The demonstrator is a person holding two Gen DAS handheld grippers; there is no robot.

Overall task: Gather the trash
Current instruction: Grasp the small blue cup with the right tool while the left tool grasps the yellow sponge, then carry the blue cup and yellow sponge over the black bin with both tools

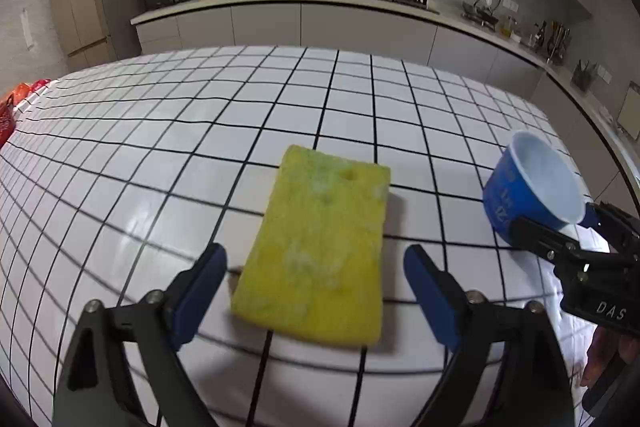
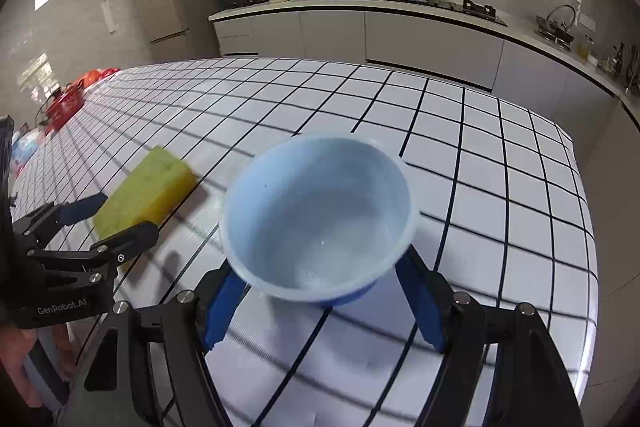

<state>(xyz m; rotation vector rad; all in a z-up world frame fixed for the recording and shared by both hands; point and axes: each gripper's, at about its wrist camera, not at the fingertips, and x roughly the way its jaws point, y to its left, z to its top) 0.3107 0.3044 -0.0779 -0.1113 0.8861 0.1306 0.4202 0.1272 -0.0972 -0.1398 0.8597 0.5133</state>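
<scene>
A yellow sponge (image 1: pixel 316 247) lies flat on the white checked tablecloth (image 1: pixel 200 131). My left gripper (image 1: pixel 316 267) is open, one finger on each side of the sponge's near half, not touching it. My right gripper (image 2: pixel 320 291) is shut on a blue paper cup (image 2: pixel 320 219) with a white inside, held tilted above the table with its mouth toward the camera. The cup (image 1: pixel 532 187) and the right gripper (image 1: pixel 560 239) also show at the right of the left wrist view. The sponge (image 2: pixel 148 191) and the left gripper (image 2: pixel 116 215) show at the left of the right wrist view.
Red items (image 2: pixel 68 99) sit at the table's far left edge. A kitchen counter (image 1: pixel 320 3) with pots, a stove and appliances runs behind the table. The table's right edge (image 2: pixel 580 187) drops off near the cup.
</scene>
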